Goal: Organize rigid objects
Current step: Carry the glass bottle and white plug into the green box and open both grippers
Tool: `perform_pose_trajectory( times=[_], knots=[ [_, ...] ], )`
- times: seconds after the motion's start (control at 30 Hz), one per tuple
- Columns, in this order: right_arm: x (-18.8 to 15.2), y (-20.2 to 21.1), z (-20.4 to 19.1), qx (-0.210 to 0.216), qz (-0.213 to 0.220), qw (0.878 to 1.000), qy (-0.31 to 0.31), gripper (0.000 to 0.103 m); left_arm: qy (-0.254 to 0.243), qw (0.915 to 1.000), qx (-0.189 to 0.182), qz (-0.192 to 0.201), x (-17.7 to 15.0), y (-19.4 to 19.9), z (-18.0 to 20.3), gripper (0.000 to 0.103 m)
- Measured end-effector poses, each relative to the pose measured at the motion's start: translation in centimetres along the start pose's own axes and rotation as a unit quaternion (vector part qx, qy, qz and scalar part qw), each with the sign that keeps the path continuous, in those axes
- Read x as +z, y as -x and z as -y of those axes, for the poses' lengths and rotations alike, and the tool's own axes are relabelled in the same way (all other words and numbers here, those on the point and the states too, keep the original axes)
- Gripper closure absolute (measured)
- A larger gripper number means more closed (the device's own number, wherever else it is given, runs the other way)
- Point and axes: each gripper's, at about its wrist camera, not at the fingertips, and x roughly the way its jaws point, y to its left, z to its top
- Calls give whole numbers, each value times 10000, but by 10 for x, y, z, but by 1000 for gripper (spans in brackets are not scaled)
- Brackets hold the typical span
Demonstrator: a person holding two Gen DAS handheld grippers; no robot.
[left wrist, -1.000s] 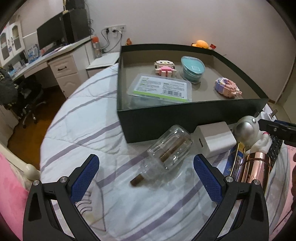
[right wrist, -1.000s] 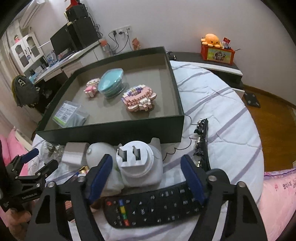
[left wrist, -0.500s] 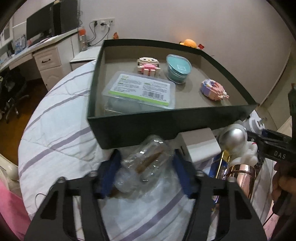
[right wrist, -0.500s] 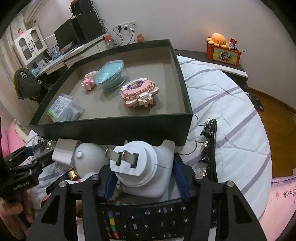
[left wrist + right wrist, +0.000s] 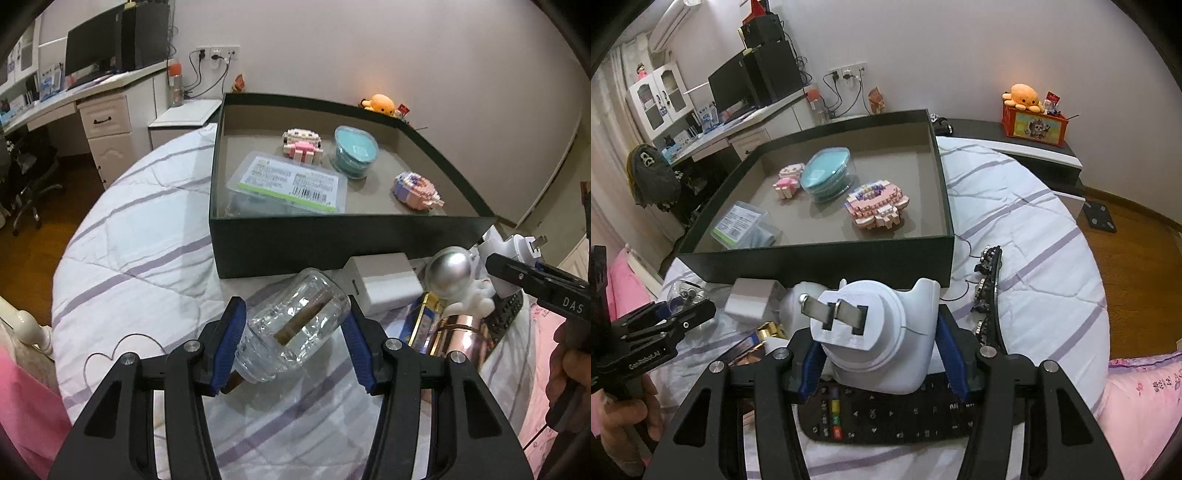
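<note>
My left gripper (image 5: 293, 341) is shut on a clear glass jar (image 5: 295, 325) with a brown stick inside, held tilted just above the striped bedspread. My right gripper (image 5: 882, 354) is shut on a white plug adapter (image 5: 882, 332) with its two metal prongs facing up, lifted over a black remote (image 5: 897, 417). Ahead of both stands the dark green box (image 5: 332, 243) (image 5: 820, 262). It holds a flat plastic case (image 5: 291, 182), a teal container (image 5: 354, 151) and two pink block models (image 5: 303, 146) (image 5: 417, 190).
In front of the box lie a white charger cube (image 5: 384, 284), a silver-headed astronaut figure (image 5: 454, 280), a copper cylinder (image 5: 458, 339) and a black hair clip (image 5: 988, 291). A desk (image 5: 96, 110) stands far left, wooden floor (image 5: 1137, 258) to the right of the bed.
Both grippers went from open to shut, the left on the glass jar, the right on the plug adapter. Both objects now sit a little higher off the bed.
</note>
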Motion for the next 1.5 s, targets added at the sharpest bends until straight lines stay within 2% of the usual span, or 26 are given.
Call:
perform_pose_trajectory(
  times=[0.17,0.43,0.7,1.0,1.17,1.4,1.5],
  knots=[
    [4,17,-8,114,172,9998,21,48,-94,9998,-12,170,11,20,5,50],
    [31,35,-27,303,478,9981,226,48,-171,9988,-42,453,52,36,14,50],
    [77,20,-39,419,605,9967,354,48,-186,9971,-11,741,106,22,28,50],
    [113,-41,-28,354,261,9987,266,48,-101,9980,5,625,137,-29,36,50],
    [116,-70,-23,285,-7,9993,231,47,-80,9989,65,456,140,-54,34,50],
    [112,-91,-28,92,-289,9990,335,47,-84,9994,227,257,138,-70,31,48],
    [111,-95,-30,19,-340,9987,392,40,-100,9989,362,296,136,-67,30,39]
  ],
)
